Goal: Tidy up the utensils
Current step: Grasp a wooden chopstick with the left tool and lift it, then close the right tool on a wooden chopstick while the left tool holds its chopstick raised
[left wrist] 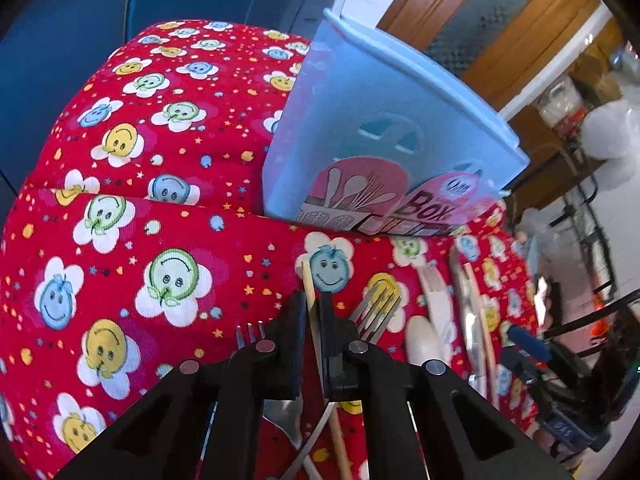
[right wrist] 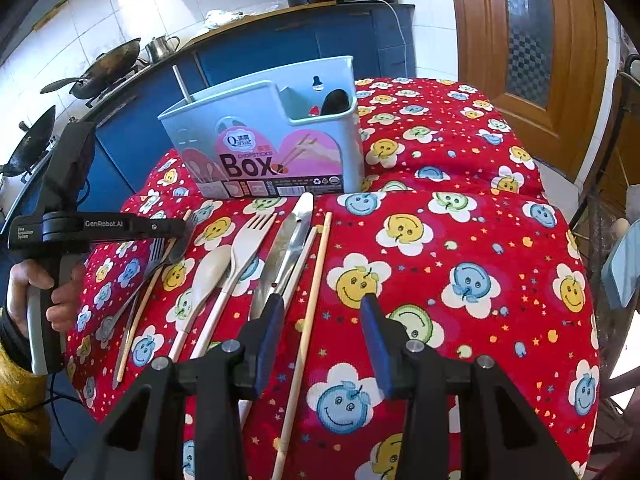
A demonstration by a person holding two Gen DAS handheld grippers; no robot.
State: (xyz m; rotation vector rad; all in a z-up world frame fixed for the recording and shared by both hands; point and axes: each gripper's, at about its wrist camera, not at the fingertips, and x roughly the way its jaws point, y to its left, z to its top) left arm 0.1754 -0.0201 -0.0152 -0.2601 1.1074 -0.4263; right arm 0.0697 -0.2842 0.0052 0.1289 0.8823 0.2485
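My left gripper (left wrist: 313,312) is shut on a wooden chopstick (left wrist: 309,283) low over the red cloth, with metal forks (left wrist: 376,312) beside it. It shows from the side in the right wrist view (right wrist: 182,229). The light blue chopsticks box (right wrist: 272,140) stands upright at the back of the table; it also shows in the left wrist view (left wrist: 384,136). My right gripper (right wrist: 320,312) is open and empty above the cloth. In front of the box lie a cream spoon (right wrist: 208,276), a cream fork (right wrist: 248,244), a table knife (right wrist: 296,232) and another chopstick (right wrist: 316,276).
The table is covered by a red smiley-flower cloth (right wrist: 460,260). Blue cabinets (right wrist: 280,48) with woks and appliances stand behind it. A wooden door (right wrist: 528,32) is at the right. A chair (right wrist: 616,208) stands by the table's right edge.
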